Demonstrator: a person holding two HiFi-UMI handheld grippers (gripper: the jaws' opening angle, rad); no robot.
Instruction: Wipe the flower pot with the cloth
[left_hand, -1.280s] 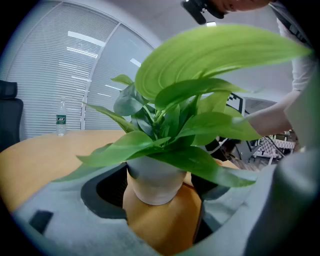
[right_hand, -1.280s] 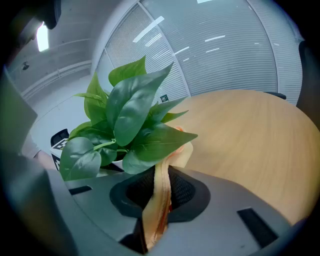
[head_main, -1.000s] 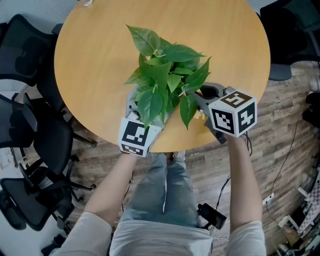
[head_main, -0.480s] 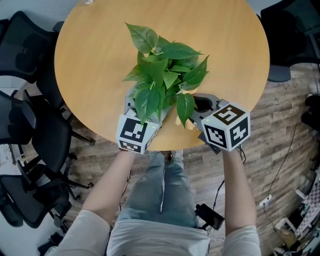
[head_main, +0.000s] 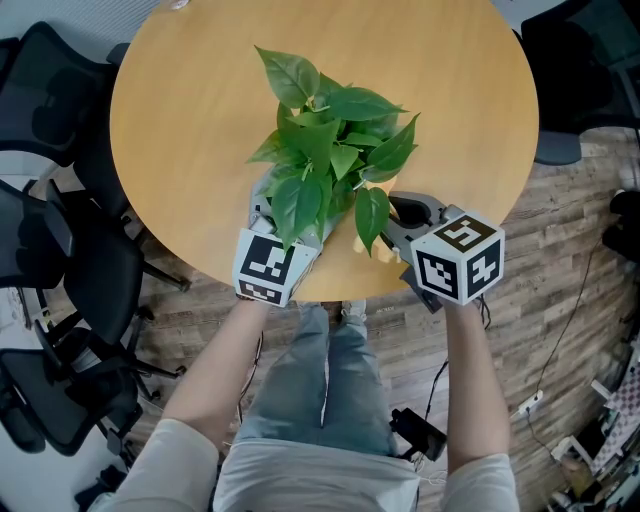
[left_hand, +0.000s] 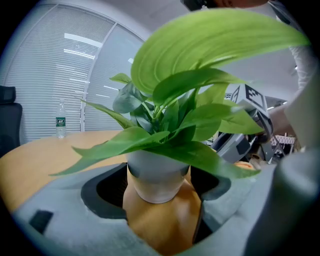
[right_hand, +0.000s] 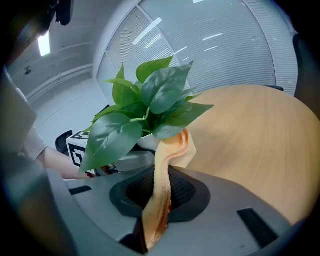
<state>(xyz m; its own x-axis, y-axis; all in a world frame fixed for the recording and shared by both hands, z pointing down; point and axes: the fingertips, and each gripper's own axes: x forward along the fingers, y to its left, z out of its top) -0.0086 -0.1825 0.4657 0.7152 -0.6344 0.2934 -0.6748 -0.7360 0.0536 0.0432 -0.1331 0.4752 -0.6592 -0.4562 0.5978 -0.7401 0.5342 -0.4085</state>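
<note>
A round wooden tabletop (head_main: 200, 120) is recorded over a plank floor (head_main: 570, 250), with black office chairs (head_main: 60, 260) to the left of the flower pot (left_hand: 157, 177). The pot is stood upright by the tabletop's edge nearest the person, foliage upward. It is clasped at its sides by the left claw (left_hand: 160, 215). An orange cloth (right_hand: 167, 165) is pinched in the right claw (right_hand: 157, 220) and drawn lengthwise up to the pot's wall, where its end is bunched.

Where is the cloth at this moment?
In the right gripper view, the cloth is pinched in the right tool, its free end against the pot, under the leaves.
</note>
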